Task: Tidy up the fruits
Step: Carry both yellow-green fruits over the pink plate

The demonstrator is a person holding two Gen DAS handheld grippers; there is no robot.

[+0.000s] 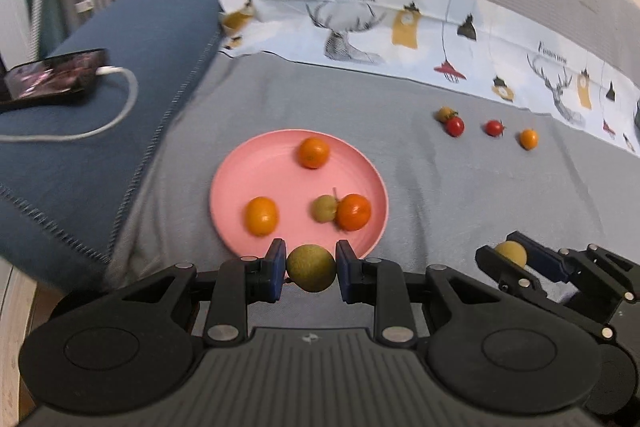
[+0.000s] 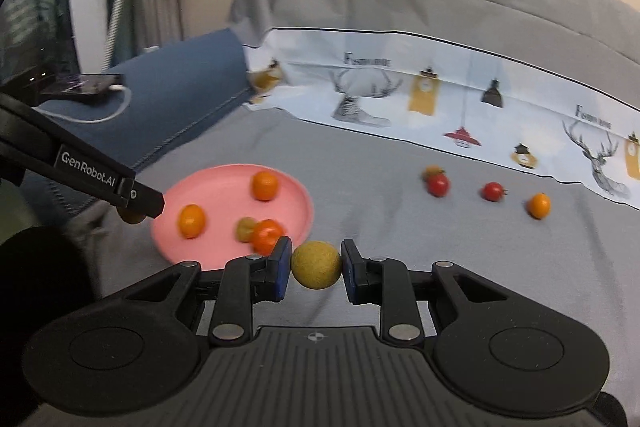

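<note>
A pink plate (image 1: 240,179) (image 2: 216,251) lies on the grey bedsheet and holds three orange fruits (image 1: 314,153) and a small green fruit (image 1: 324,209). My left gripper (image 1: 311,269) is shut on a green round fruit (image 1: 311,267) at the plate's near rim. My right gripper (image 2: 316,265) is shut on a yellow round fruit (image 2: 316,265) just right of the plate; it also shows in the left wrist view (image 1: 512,254). Two red tomatoes (image 1: 455,126) (image 2: 438,185), a small orange fruit (image 1: 529,139) (image 2: 539,205) and a small brownish fruit (image 1: 444,113) lie on the sheet to the right.
A blue pillow (image 1: 120,107) lies left of the plate with a phone (image 1: 52,77) and white charging cable (image 1: 120,99) on it. A printed deer-pattern cloth (image 1: 400,27) and a grey cover run along the back.
</note>
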